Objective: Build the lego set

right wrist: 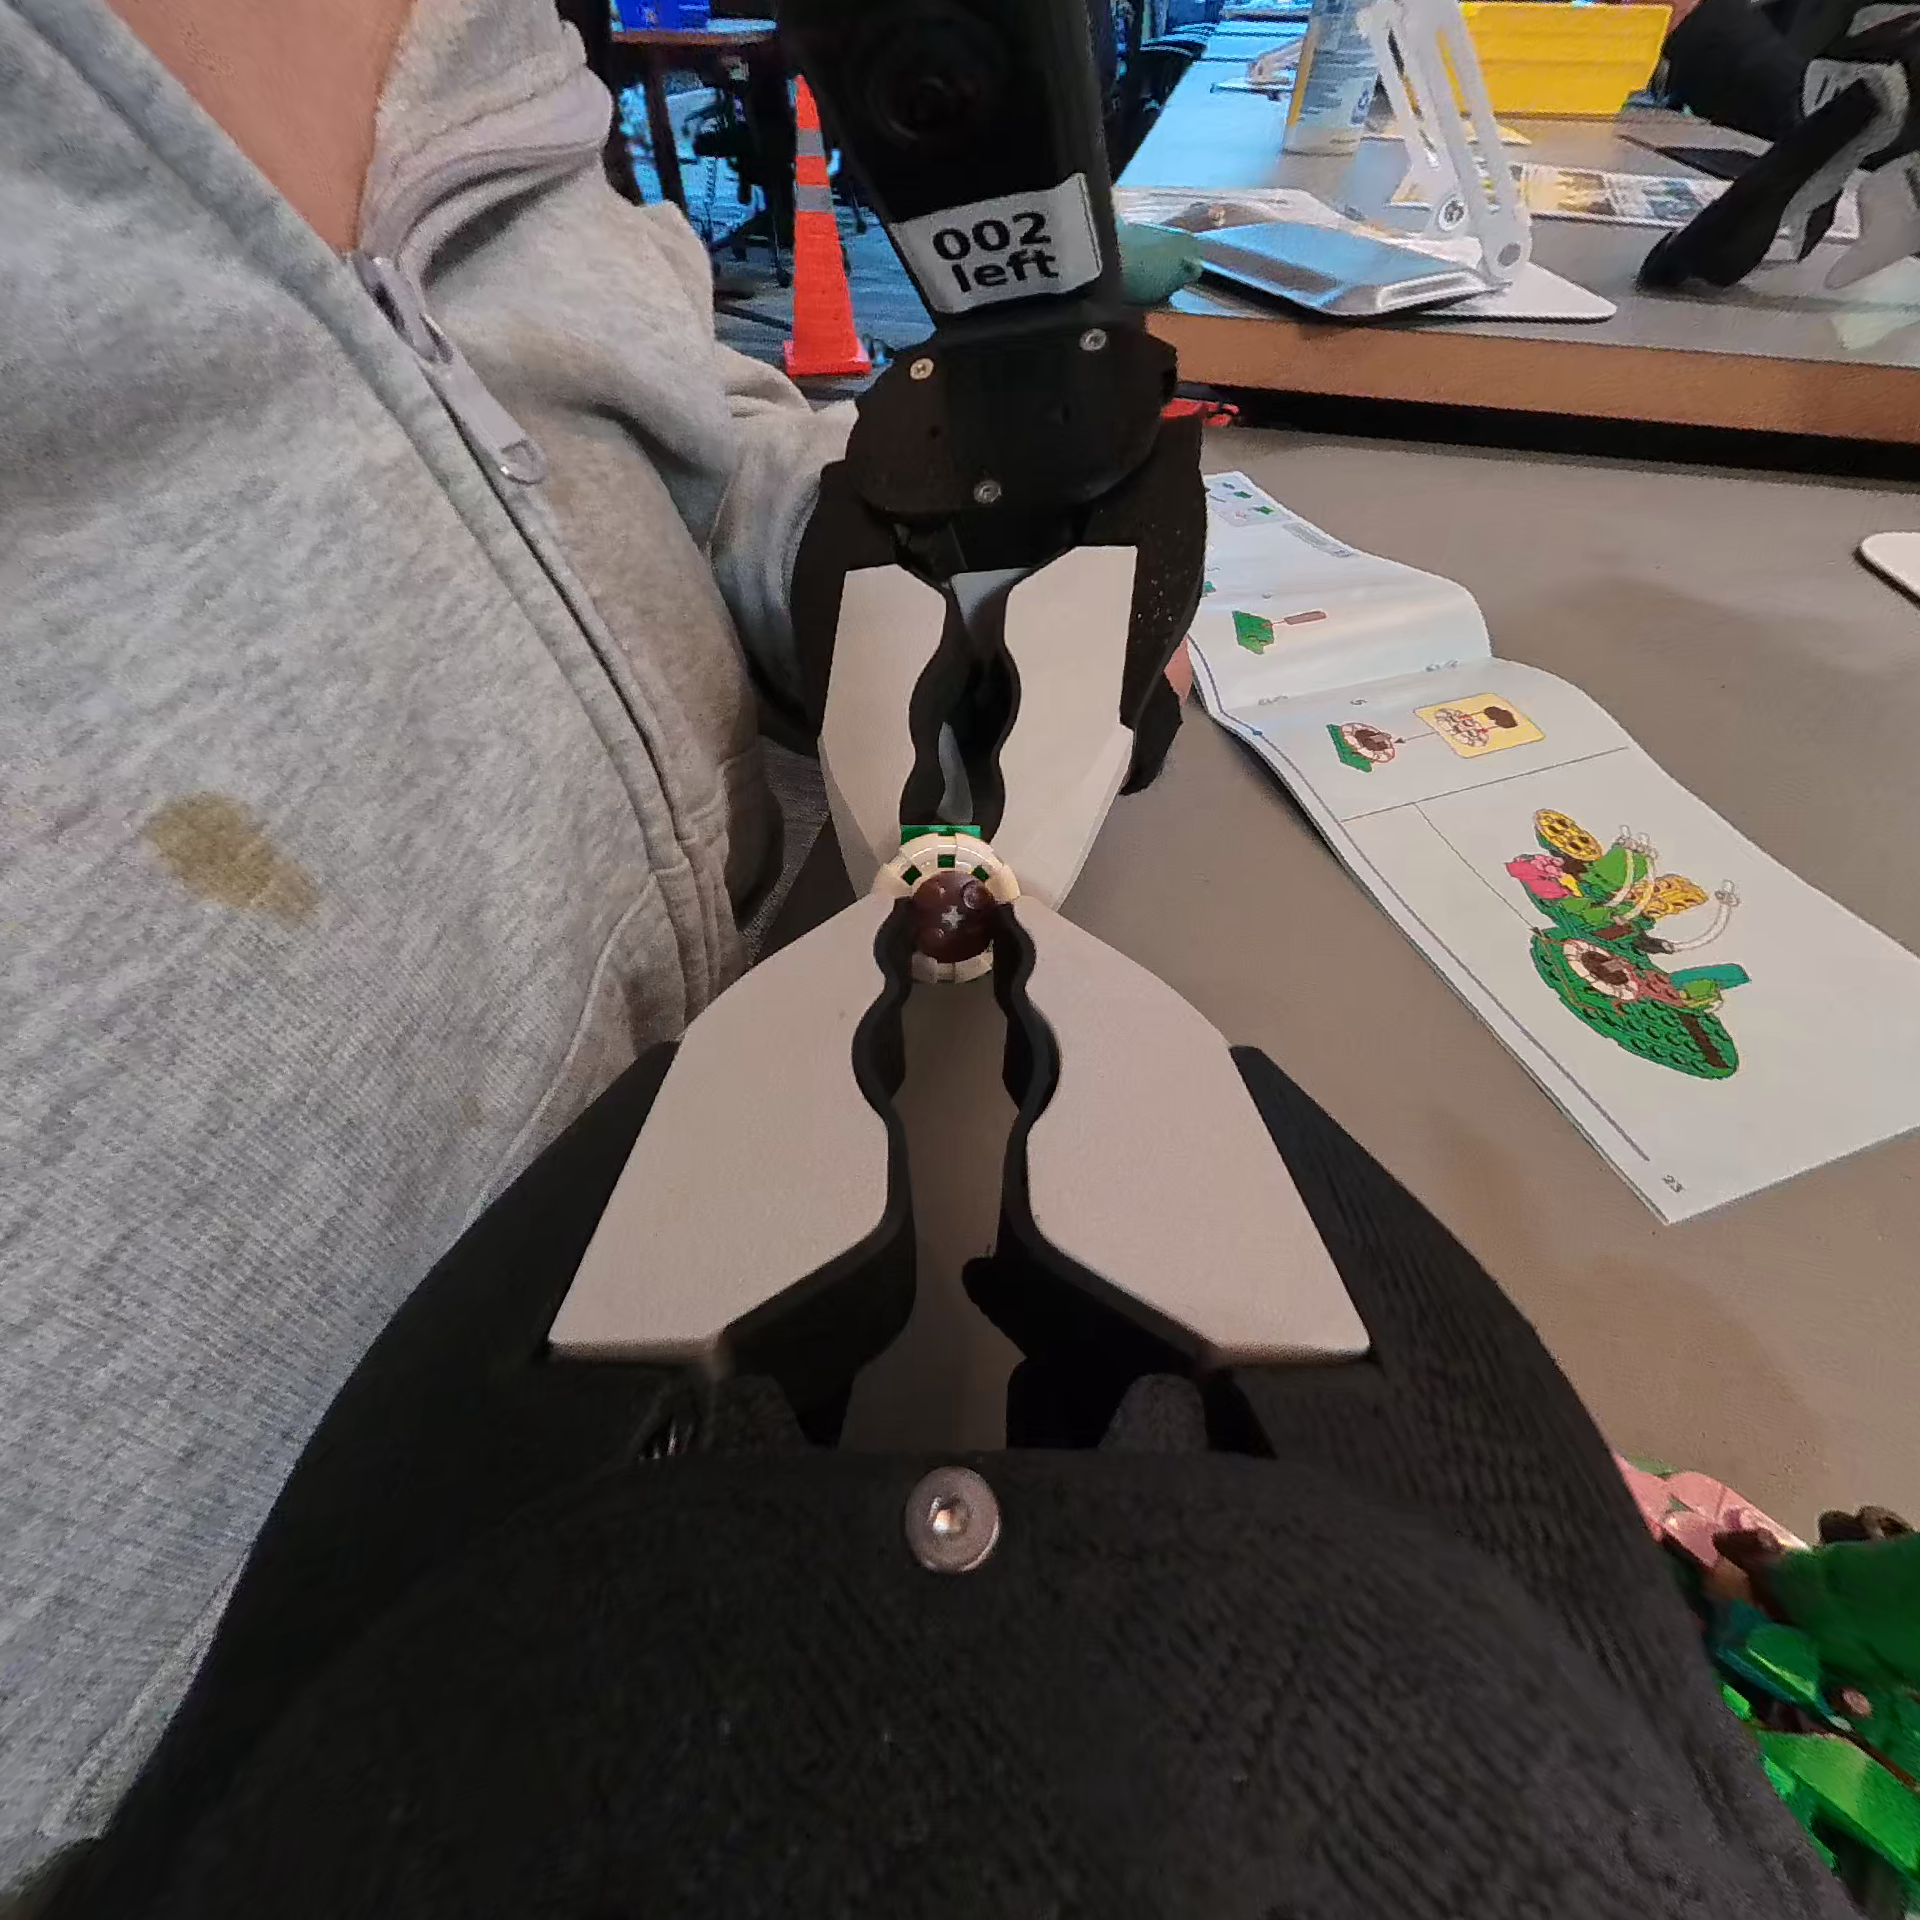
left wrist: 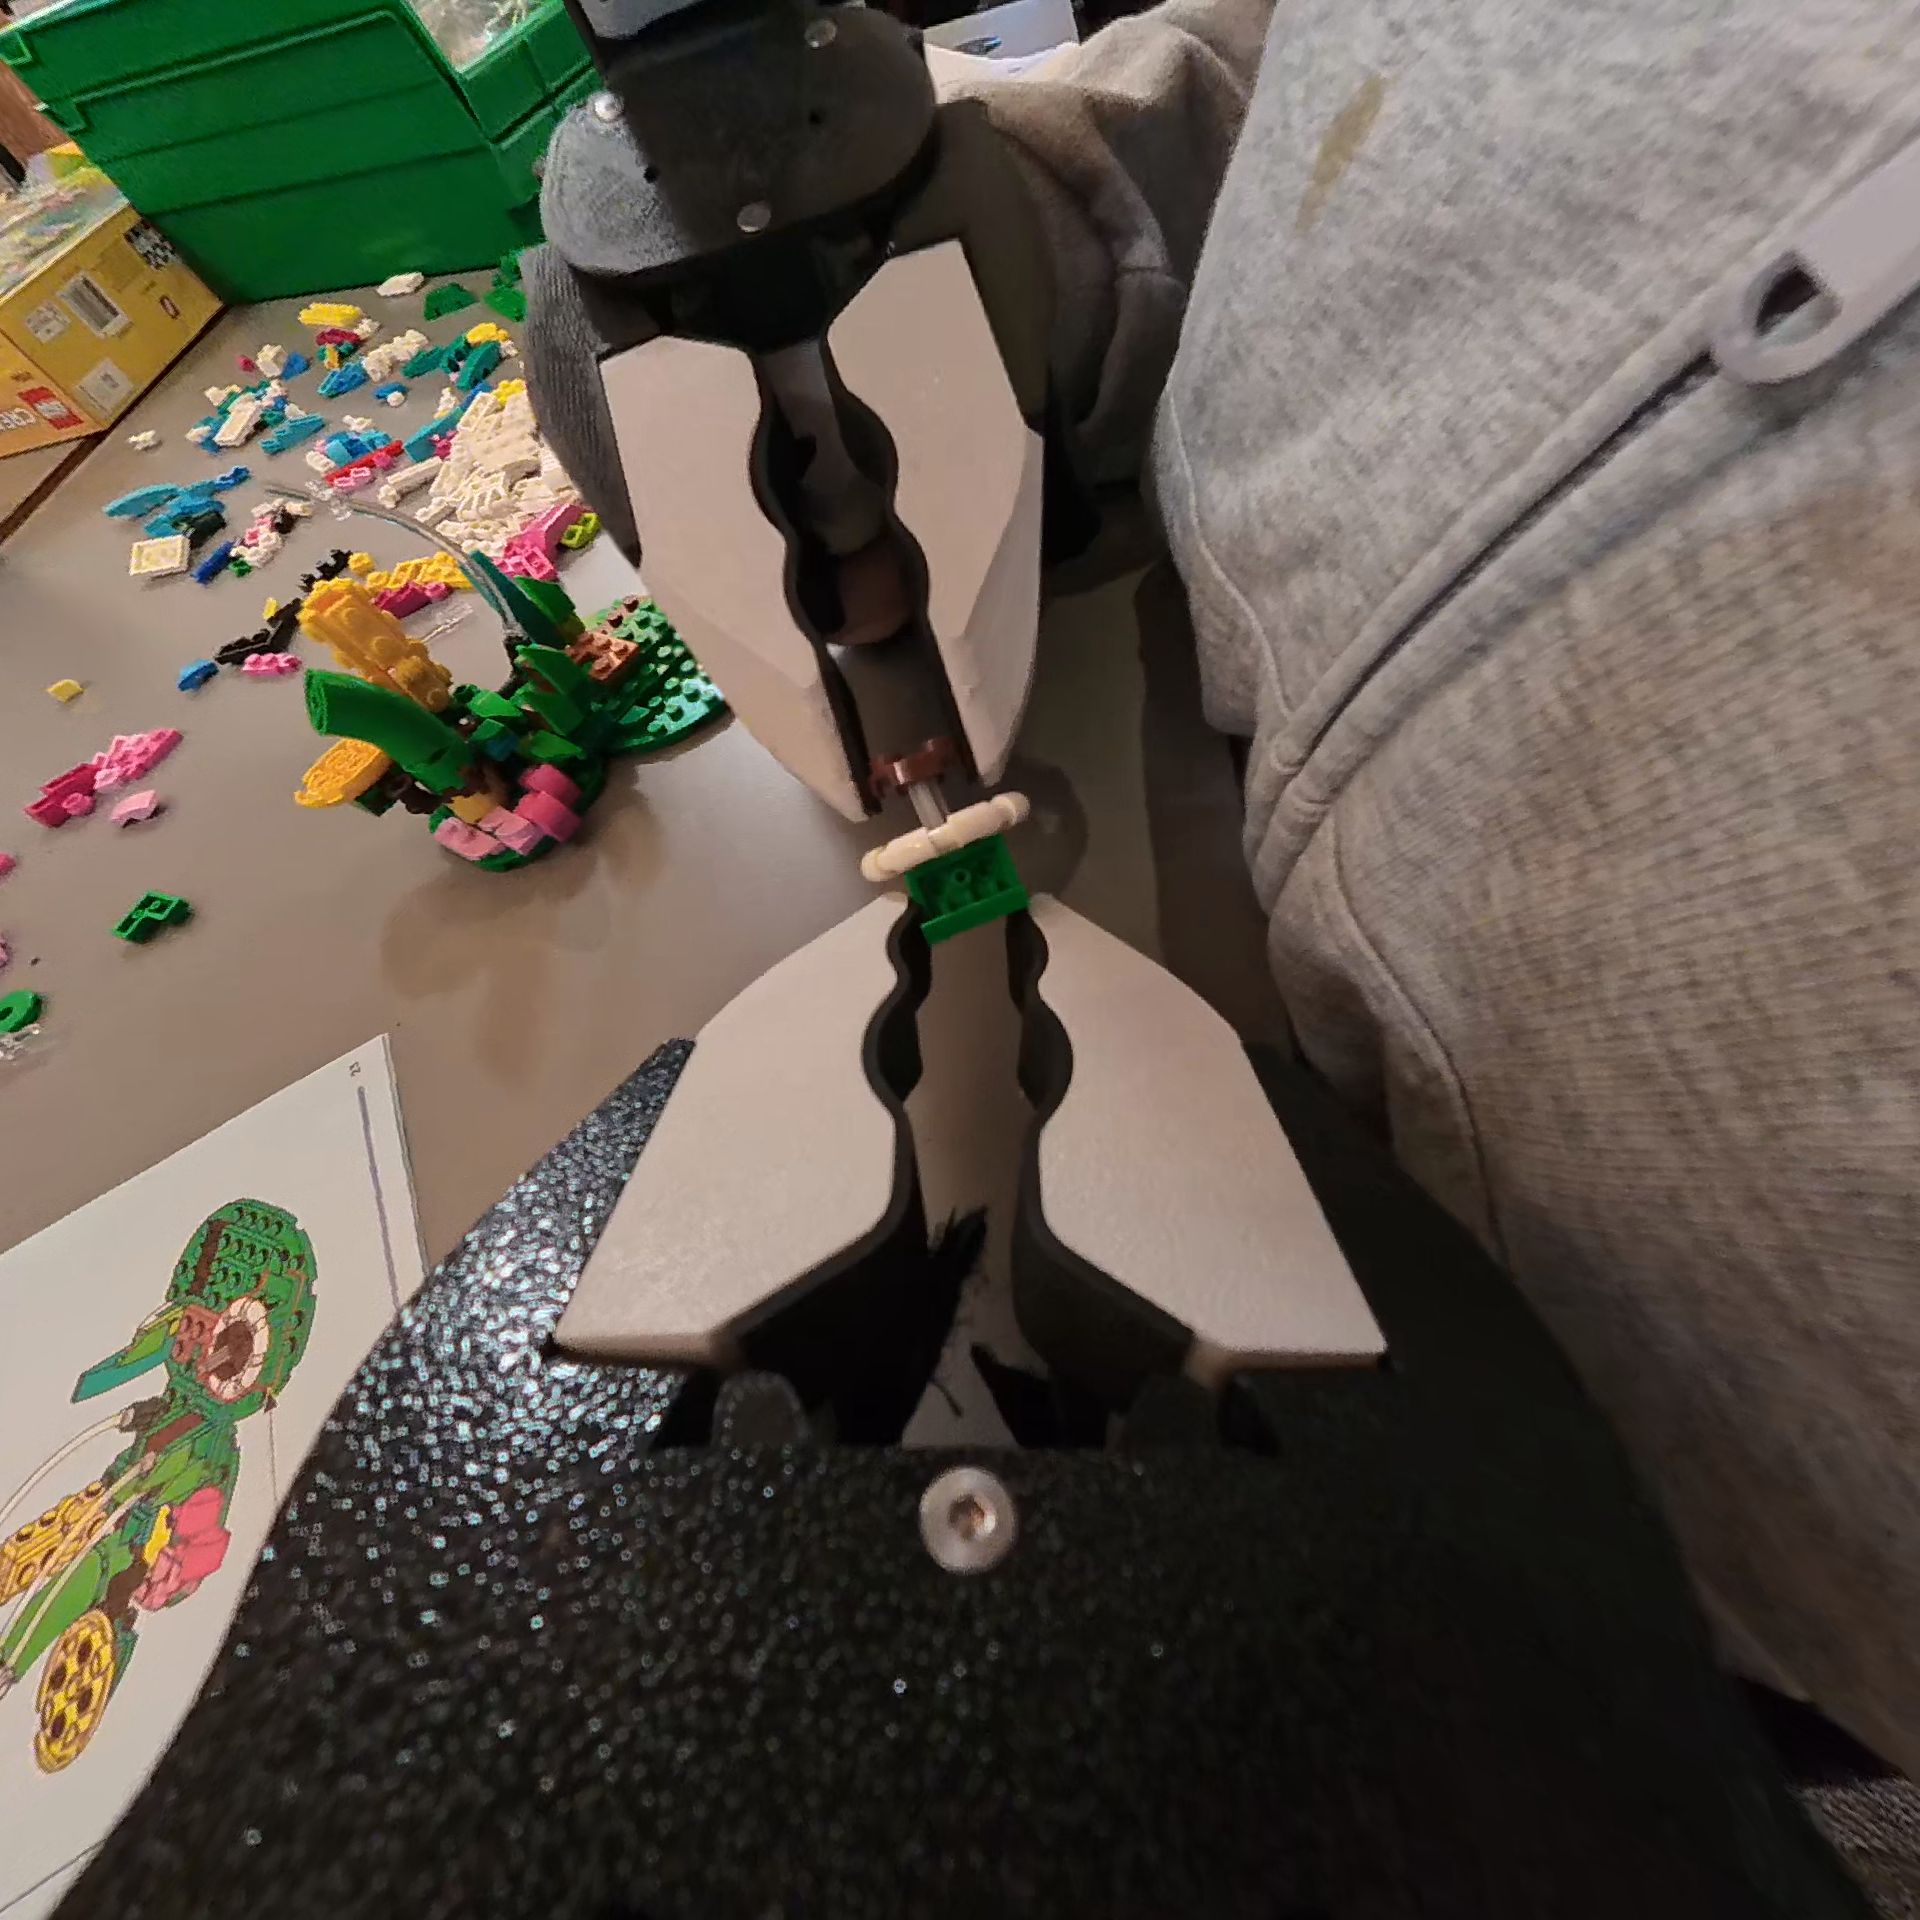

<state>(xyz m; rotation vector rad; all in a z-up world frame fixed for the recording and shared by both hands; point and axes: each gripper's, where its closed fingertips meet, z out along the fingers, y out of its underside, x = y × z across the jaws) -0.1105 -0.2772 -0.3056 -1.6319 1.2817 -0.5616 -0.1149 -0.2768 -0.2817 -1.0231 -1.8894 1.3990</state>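
Pinched between the left tool's (left wrist: 966, 914) fingertips is a small green studded plastic brick (left wrist: 961, 899), capped by a cream ring of curved plastic pieces (left wrist: 940, 836). Facing it tip to tip, the right tool (right wrist: 948, 940) clamps a dark brown round plastic piece (right wrist: 951, 925) on a short axle at the ring's centre. Beside the left tool, on the grey surface (left wrist: 416, 935), stands a green, yellow and pink brick plant model (left wrist: 457, 727); an open instruction booklet (right wrist: 1558, 883) lies to the right tool's right.
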